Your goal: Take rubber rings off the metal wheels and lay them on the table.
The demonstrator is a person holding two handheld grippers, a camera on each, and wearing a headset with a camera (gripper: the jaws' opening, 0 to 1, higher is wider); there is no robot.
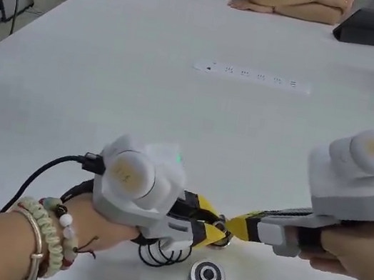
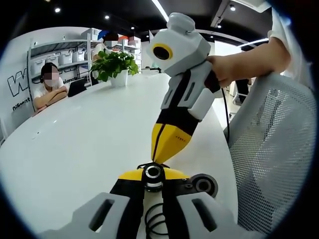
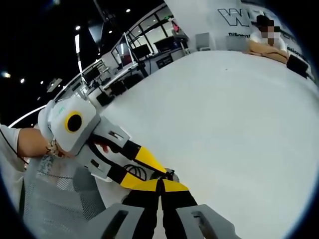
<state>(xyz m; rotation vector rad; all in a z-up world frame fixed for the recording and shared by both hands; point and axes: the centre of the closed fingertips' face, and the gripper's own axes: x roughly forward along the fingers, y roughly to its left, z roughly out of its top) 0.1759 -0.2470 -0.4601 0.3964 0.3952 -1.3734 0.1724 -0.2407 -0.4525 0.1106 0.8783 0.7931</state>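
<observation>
My left gripper (image 1: 216, 234) is shut on a small metal wheel (image 2: 153, 173), held between its yellow jaws (image 2: 152, 177). My right gripper (image 1: 233, 229) comes in from the right, and its shut tips (image 2: 160, 160) pinch a thin black rubber ring (image 2: 143, 165) at the wheel's rim. In the right gripper view its own jaws (image 3: 160, 182) meet just below that wheel (image 3: 171, 175). A second metal wheel (image 1: 207, 278) lies flat on the white table (image 1: 178, 109), close by. Loose black rubber rings (image 1: 161, 256) lie under the left gripper.
A white power strip (image 1: 253, 75) lies mid-table. At the far edge a person's folded arms (image 1: 291, 2) rest beside a black stand (image 1: 369, 31). A potted plant (image 2: 113, 64) stands further along. A mesh chair (image 2: 274, 149) is at the near edge.
</observation>
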